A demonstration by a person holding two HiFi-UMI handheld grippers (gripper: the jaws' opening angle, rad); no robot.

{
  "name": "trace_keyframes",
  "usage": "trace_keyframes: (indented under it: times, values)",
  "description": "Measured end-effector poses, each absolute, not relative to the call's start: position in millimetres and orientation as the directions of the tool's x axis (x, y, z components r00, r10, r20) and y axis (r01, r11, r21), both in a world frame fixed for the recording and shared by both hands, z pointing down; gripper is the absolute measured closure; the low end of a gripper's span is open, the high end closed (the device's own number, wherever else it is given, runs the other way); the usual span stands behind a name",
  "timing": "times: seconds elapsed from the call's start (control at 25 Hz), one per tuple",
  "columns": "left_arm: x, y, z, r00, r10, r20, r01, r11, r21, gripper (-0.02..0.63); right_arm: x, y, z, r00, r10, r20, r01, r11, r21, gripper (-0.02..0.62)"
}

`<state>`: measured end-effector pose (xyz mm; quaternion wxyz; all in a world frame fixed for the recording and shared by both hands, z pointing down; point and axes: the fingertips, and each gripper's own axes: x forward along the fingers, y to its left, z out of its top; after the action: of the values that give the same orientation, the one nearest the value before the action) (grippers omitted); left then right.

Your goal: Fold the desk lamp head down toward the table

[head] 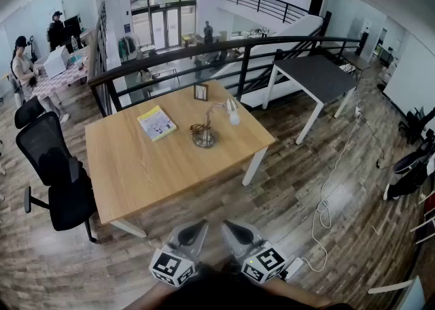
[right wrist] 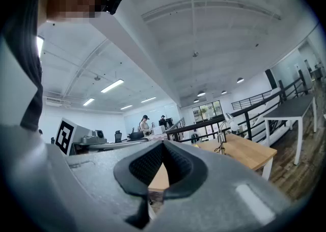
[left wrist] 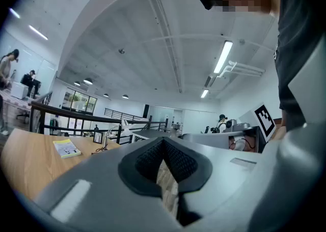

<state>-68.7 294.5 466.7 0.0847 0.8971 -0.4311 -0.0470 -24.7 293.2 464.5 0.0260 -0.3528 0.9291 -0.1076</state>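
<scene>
On the desk [head: 136, 166]: desk lamp [head: 206, 132] right of centre, booklet [head: 157, 123] to its left, small frame [head: 200, 92] behind at the far edge. Office chair [head: 58, 179] left of the desk. Left tongs [head: 198, 227] and right tongs [head: 230, 227] side by side, well before it.

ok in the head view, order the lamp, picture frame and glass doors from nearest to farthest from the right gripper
1. Lamp, mid wooden table, nearest the right gripper.
2. Picture frame, at the table's far edge.
3. Glass doors, on the far wall.
</scene>
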Motion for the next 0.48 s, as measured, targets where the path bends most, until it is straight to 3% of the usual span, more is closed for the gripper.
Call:
trace_keyframes:
  times: [0.48]
  values:
    - [-50.6,265.2,466.4,0.627,-0.779,-0.003,-0.764,-0.615,0.195,0.604,-8.5,266.2,464.8,-0.76,-0.649,0.023,-0.634,0.735,-0.241,0.595]
